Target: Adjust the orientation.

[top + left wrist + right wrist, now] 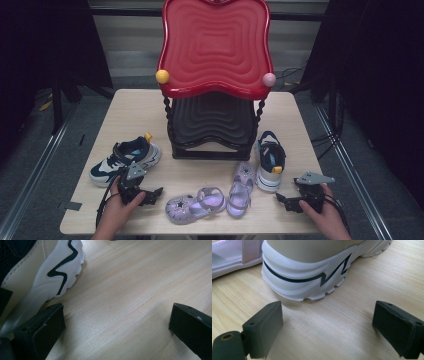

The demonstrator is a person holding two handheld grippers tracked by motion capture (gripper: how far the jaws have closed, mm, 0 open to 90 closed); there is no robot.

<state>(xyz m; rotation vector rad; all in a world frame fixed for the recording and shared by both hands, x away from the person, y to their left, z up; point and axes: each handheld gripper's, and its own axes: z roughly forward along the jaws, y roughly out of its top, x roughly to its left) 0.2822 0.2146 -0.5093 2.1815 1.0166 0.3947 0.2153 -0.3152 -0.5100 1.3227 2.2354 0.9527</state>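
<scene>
Nearest the person's edge of the wooden table [150, 107], two hands held the tongs low over the wood. The left gripper [152, 195] sat beside the left sneaker [125, 160], its jaws spread wide with nothing but bare wood between them; in the left gripper view the left sneaker's [50, 270] white sole was cut off at the frame's top corner, just beside one jaw, and I could not tell whether they touched. The right gripper [282, 200] stood equally wide and empty, near the right sneaker [270, 160]; in the right gripper view that shoe's [312, 277] heel rose just beyond the jaws, its upper cropped away.

Between the two lay a pair of lilac sandals [212, 200], one lengthwise, one crosswise, touching at their ends.

Farther back stood a black stand [215, 130] whose red tray [215, 45] hid most of the lower shelf. A yellow ball [162, 76] and a pink ball [269, 79] capped its front corners.
</scene>
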